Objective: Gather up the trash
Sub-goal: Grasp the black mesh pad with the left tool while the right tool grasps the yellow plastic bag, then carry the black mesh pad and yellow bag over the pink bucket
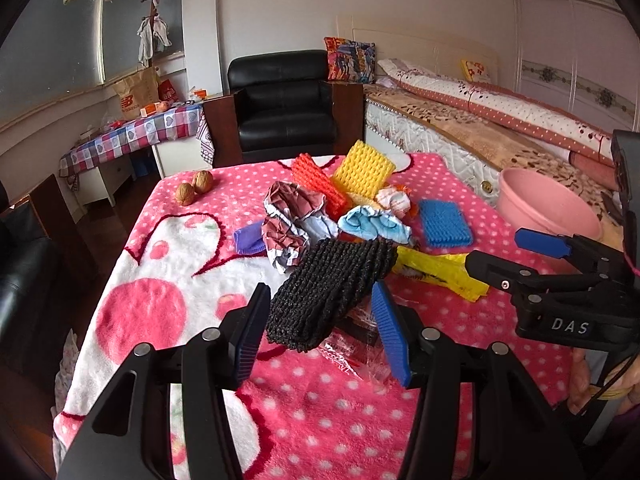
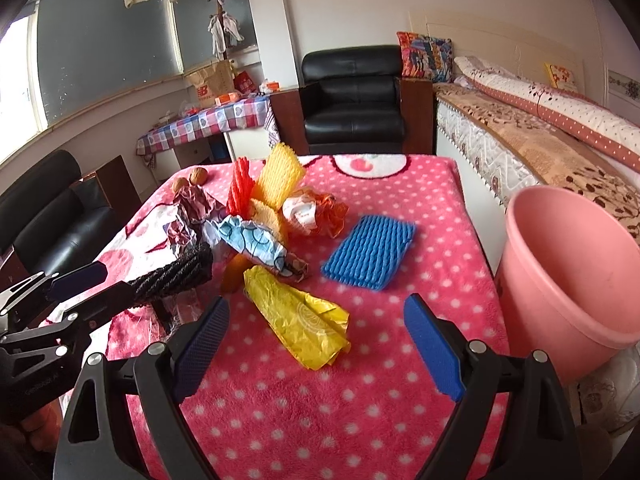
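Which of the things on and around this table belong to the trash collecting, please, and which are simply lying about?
Job: black foam net, yellow bag, blue foam net, crumpled paper, pink bucket, left gripper, right gripper.

Lying about: walnuts, black armchair, bed.

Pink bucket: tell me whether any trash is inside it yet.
No. In the right wrist view the pink bucket shows only its bare inner wall; the trash lies on the blanket.

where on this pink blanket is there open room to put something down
Free: the near strip of blanket between the right gripper and the yellow bag; also between the blue foam net and the pink bucket. Crowded: the central trash pile around the crumpled blue paper.
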`<action>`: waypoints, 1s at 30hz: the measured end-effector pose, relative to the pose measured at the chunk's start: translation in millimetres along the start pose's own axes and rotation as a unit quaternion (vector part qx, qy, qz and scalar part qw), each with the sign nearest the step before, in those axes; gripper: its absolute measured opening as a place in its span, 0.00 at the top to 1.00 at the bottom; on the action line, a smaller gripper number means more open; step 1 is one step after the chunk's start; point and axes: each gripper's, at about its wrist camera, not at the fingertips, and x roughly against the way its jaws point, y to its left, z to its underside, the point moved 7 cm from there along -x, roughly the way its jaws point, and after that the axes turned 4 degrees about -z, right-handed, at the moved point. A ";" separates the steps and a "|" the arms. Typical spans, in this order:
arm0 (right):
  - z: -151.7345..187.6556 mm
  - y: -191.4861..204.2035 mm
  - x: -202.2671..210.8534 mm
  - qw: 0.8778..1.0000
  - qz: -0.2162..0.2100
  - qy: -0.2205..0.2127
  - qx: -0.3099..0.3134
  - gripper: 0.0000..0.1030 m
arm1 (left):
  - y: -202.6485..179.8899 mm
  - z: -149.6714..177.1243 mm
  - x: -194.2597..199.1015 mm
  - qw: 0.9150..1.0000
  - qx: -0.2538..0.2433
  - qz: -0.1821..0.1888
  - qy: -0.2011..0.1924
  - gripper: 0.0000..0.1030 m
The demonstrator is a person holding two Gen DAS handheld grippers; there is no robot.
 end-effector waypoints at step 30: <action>2.7 1.2 3.4 0.998 -0.038 0.042 -0.023 0.91 | -11.3 -21.5 19.4 0.998 0.008 0.045 -0.034 0.90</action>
